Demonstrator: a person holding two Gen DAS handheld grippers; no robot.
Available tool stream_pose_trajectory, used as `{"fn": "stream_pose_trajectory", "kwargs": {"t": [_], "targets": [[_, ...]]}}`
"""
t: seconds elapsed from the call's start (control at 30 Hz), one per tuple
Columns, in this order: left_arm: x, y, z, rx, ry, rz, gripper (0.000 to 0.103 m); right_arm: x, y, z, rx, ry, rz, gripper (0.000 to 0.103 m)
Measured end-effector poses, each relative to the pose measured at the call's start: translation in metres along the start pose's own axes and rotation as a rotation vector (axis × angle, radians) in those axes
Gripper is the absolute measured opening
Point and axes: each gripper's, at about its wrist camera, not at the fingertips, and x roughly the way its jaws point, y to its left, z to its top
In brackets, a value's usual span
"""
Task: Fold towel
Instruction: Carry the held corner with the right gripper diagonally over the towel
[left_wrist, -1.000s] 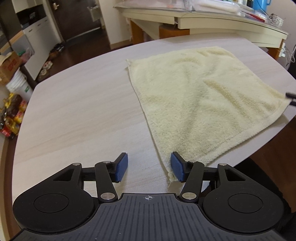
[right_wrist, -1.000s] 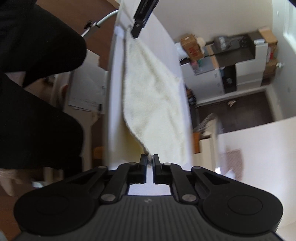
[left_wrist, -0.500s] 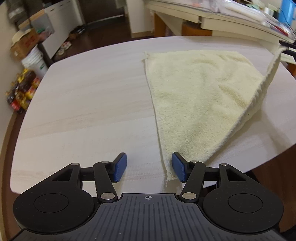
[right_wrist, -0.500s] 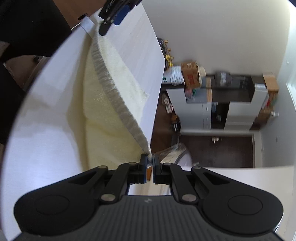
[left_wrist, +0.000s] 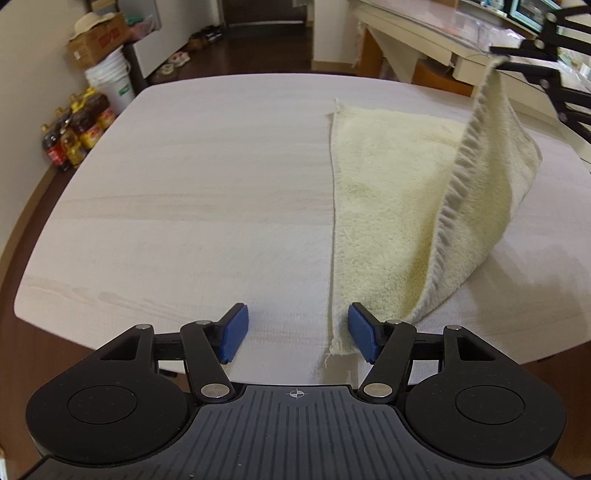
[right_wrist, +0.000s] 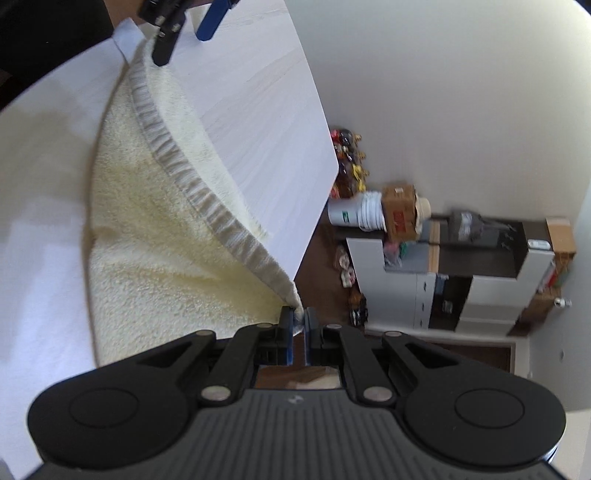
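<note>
Yellow towel (right_wrist: 147, 236) corner in raised right gripper (right_wrist: 299, 325)

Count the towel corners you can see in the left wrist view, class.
3: near corner between the left gripper's fingers, far corner flat on the table, one lifted by the right gripper. The fourth is hidden.

- Left of the towel (left_wrist: 388, 206), the table (left_wrist: 184, 206) lies bare, open for a hand to pass.
- Right of the towel's flat part, its lifted corner stands as a raised fold, blocking a low sweep.
</note>
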Motion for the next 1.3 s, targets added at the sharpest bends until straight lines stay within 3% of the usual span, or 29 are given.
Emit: {"fn": "stream_pose_trajectory", "kwargs": {"t": [0.5,1.0,1.1,1.23,1.3], "targets": [[-0.006,0.016,-0.001,-0.143,0.038,0.059,0.065,0.094,-0.008,0.025,-0.017,-0.135,0.1,0.007],[-0.009,0.002,-0.001,-0.136,0.051,0.049,0.073,0.155,-0.006,0.034,0.046,-0.173,0.187,0.007],[-0.007,0.004,-0.001,-0.135,0.05,0.047,0.073,0.16,-0.006,0.032,0.083,-0.167,0.183,0.012],[-0.006,0.006,0.0,-0.134,0.044,0.042,0.074,0.161,-0.011,0.029,0.129,-0.149,0.123,0.031],[-0.003,0.01,0.001,-0.132,0.039,0.038,0.074,0.16,-0.014,0.026,0.145,-0.129,0.109,0.031]]}}
